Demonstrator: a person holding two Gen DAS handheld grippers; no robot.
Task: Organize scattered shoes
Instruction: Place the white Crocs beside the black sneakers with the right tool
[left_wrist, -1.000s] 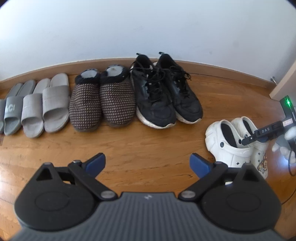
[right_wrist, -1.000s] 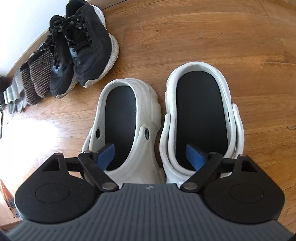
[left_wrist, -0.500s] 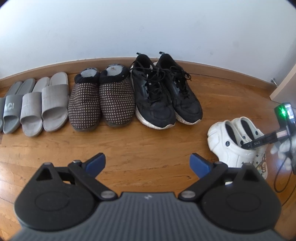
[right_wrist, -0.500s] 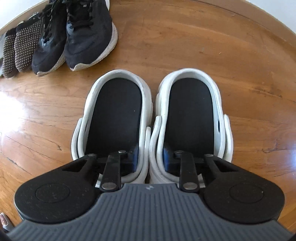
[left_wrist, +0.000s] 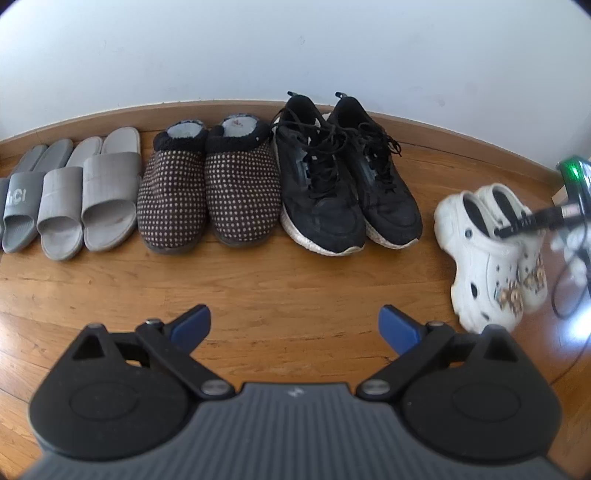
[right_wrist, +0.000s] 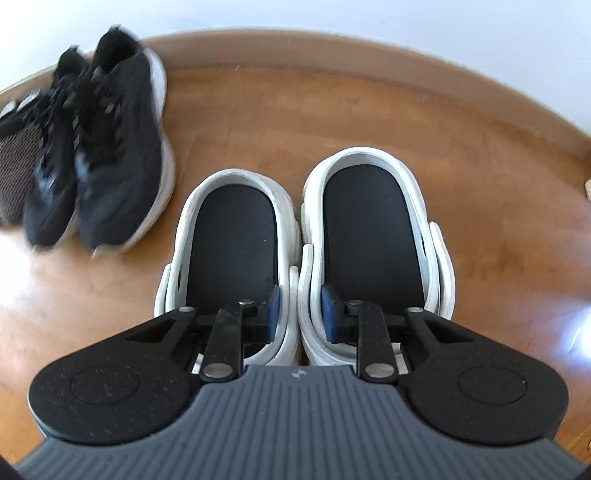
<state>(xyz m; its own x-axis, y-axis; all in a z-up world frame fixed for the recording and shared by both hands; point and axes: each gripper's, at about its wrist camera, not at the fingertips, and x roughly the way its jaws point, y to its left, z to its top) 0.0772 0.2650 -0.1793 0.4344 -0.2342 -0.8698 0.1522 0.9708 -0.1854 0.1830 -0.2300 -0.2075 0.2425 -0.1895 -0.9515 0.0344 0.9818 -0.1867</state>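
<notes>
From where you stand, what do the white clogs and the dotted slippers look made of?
White clogs: probably moulded foam or rubber, matte, one thick piece with punched holes and charms. Dotted slippers: soft knit or woven fabric, fuzzy dark collar and pale fleecy lining at the opening.

A glossy wooden floor (left_wrist: 295, 280) meets a plain white wall (left_wrist: 295, 48) along a wooden skirting board (right_wrist: 332, 48) (curved by the lens)
</notes>
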